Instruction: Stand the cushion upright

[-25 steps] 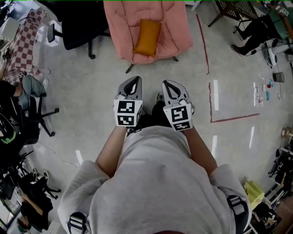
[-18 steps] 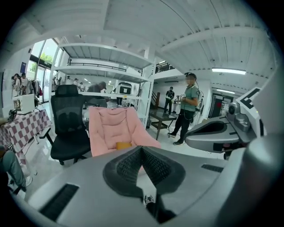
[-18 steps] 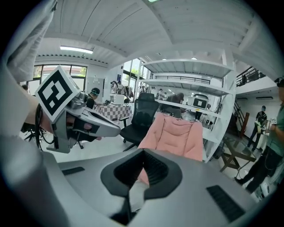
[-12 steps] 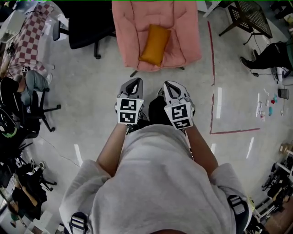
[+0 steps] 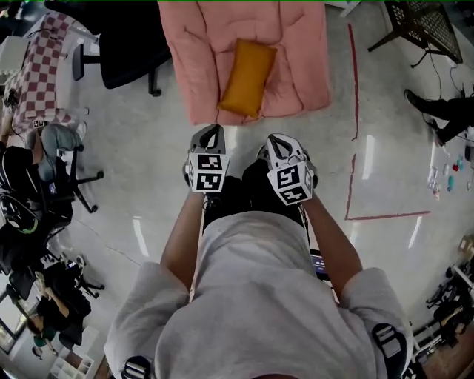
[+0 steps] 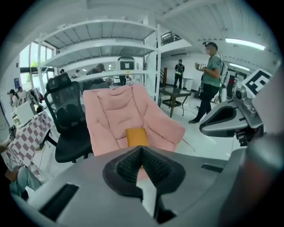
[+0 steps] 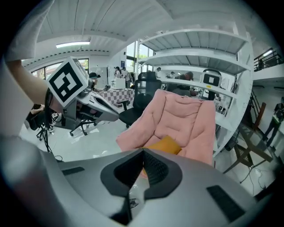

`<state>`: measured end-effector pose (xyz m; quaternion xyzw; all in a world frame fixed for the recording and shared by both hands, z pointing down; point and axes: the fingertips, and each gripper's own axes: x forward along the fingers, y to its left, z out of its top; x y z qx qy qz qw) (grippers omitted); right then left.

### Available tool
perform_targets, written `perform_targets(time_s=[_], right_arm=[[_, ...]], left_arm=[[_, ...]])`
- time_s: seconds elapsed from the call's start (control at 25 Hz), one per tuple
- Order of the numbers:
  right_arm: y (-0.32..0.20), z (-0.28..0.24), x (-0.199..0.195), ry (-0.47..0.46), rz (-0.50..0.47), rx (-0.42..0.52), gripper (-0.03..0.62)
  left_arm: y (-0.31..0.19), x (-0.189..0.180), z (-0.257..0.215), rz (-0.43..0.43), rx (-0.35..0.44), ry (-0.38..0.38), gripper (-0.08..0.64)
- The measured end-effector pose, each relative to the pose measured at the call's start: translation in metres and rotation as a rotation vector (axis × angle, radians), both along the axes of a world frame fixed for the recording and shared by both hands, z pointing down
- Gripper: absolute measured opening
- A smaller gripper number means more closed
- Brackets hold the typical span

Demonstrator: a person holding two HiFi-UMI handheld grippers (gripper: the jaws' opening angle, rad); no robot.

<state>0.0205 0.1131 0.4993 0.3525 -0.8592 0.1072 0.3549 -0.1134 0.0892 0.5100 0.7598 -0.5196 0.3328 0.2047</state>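
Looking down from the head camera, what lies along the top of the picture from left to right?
Red-and-white checkered cloth → black office chair → pink padded lounge chair holding the orange rectangular cushion → red floor tape line → dark lattice chair.

Cushion [image 5: 246, 76] lies on armchair [image 5: 300, 70], straight ahead of me. My L gripper [image 5: 209, 132] & R gripper [image 5: 279, 140] sit side by side, near its front edge. Office chair [image 5: 126, 48] left of armchair; floor tape line [image 5: 355, 96] right; prob. a table [image 5: 35, 78] far left.

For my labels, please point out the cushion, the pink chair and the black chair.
cushion [image 5: 246, 77], head view, middle
pink chair [image 5: 298, 58], head view, right padding
black chair [image 6: 66, 113], left gripper view, backrest
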Motion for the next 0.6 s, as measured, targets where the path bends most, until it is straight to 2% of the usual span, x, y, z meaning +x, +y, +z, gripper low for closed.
perform_targets(time_s=[0.24,0.4,0.48,0.6], right_arm=[[-0.028,0.091,0.011,0.02,0.032,-0.09,0.008],[-0.041,0.141,0.006,-0.004,0.086,-0.155,0.008],[-0.05,0.167,0.004,-0.005,0.101,-0.172,0.008],[-0.061,0.195,0.003,-0.015,0.124,-0.191,0.008]], left_arm=[[-0.045,-0.007,0.073,0.134,-0.09,-0.227,0.014],[-0.06,-0.015,0.119,0.278,-0.135,-0.382,0.013],[-0.065,-0.018,0.144,0.342,-0.168,-0.432,0.014],[-0.073,-0.018,0.17,0.407,-0.198,-0.457,0.014]])
